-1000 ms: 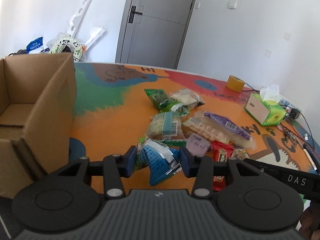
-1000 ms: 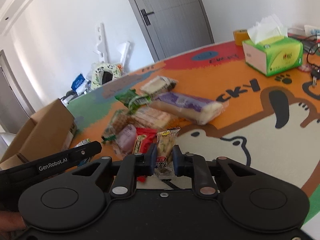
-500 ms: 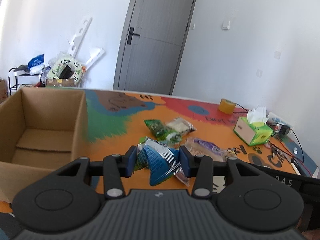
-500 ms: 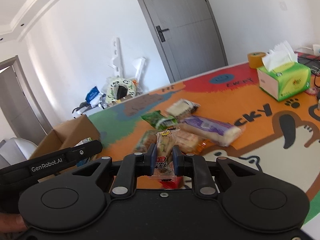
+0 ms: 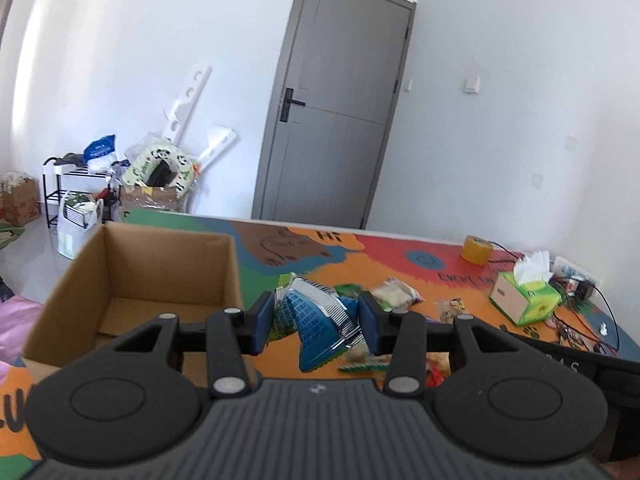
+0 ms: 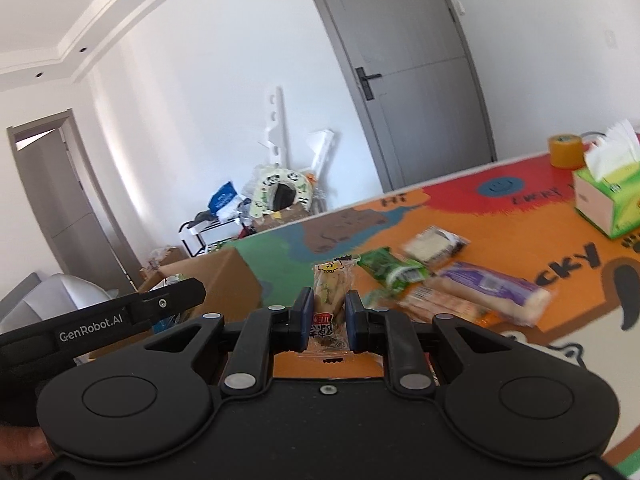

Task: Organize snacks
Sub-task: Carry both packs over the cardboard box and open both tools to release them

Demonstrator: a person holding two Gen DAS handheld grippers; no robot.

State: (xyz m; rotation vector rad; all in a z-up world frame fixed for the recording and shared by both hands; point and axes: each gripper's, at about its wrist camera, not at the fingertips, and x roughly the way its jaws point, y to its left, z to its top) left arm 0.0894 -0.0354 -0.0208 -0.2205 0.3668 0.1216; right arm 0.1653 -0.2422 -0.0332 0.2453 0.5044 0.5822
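My left gripper (image 5: 317,322) fingers clamped on a blue foil snack bag (image 5: 320,326) beside the cardboard box (image 5: 168,276), my right gripper (image 6: 327,320) fingers pinching a clear snack packet (image 6: 329,304) above the bench (image 6: 520,224), other snacks (image 6: 484,288) lying there.

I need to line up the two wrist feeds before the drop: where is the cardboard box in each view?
Left wrist: the cardboard box fills the left centre, open top showing, just left of the left gripper shut on the blue snack bag.
Right wrist: the box sits left of centre, only a corner showing, behind the other gripper's black body.
Shared landmark: the green tissue box.
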